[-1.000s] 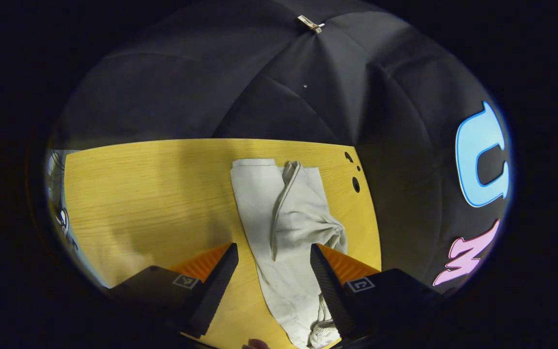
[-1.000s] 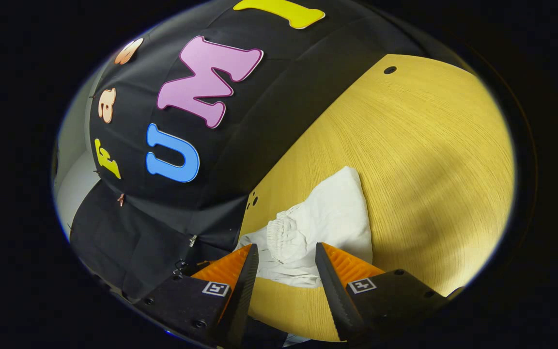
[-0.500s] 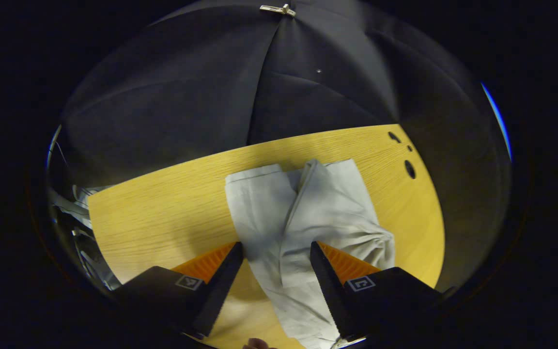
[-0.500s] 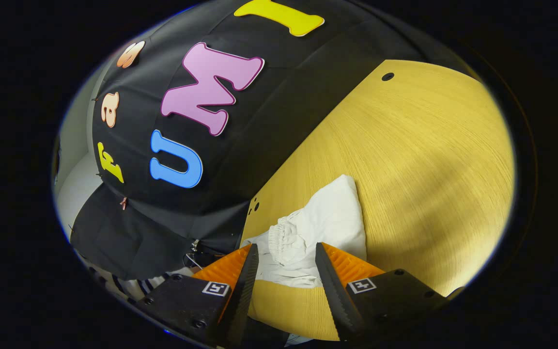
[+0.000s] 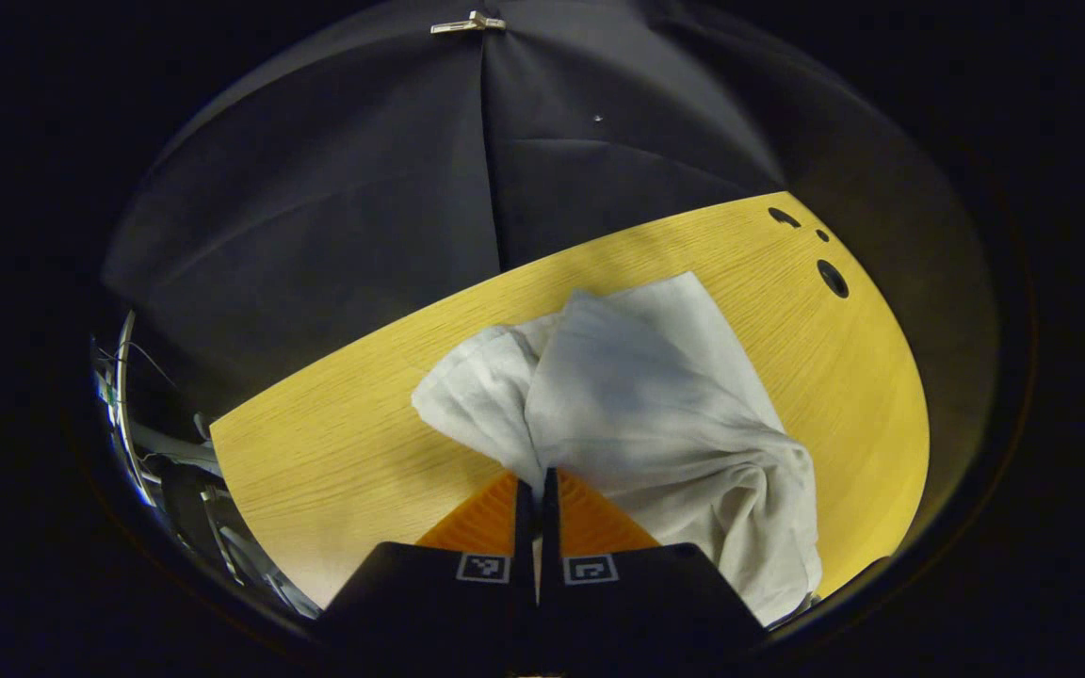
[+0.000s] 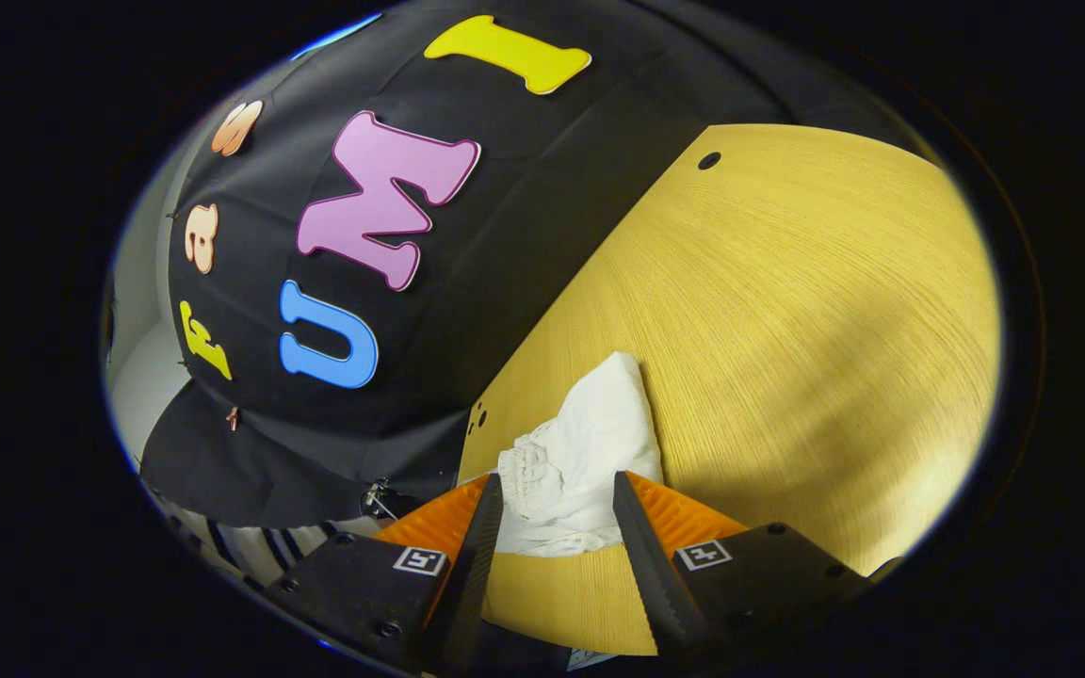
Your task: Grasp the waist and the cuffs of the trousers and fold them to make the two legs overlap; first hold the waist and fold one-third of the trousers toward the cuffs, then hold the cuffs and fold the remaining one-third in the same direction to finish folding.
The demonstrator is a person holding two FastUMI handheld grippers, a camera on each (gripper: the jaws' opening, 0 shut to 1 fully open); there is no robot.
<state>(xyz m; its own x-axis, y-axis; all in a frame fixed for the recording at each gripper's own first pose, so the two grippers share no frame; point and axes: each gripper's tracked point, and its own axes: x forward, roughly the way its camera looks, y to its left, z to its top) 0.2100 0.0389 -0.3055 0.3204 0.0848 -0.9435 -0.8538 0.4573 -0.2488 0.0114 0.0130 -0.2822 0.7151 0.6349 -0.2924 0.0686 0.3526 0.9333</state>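
A: Trousers (image 5: 637, 405) sit on the yellow table (image 5: 335, 452), toward the edge with the three dark holes (image 5: 831, 277); pale cloth, soft and limp, bunched rather than flat; one leg seems thrown partly over the other, with a heavy crumple on the side nearer those holes.

B: And the left gripper (image 5: 535, 490)?

A: Its fingers are pressed together at the near edge of the trousers, with the cloth running up from the tips; I judge a thin fold is pinched between them, though the seam between the fingers is too narrow to show fabric plainly; a grip low on that edge would suit dragging one leg across the other.

B: The right gripper (image 6: 557, 508)?

A: Spread apart, empty; in the right gripper view it hangs just short of the gathered waist (image 6: 528, 471), where the cloth puckers into small elastic-like ruffles; the waist lies close to the table's holes (image 6: 478, 419); the smooth leg beyond it tapers to a rounded point.

B: Why hold it so?

A: Likely lined up to take the waist while the other end is held, so the legs can be laid to overlap; thin cloth like this will sag and slip unless both ends are caught; the woodgrain top looks slick, so it should slide easily.
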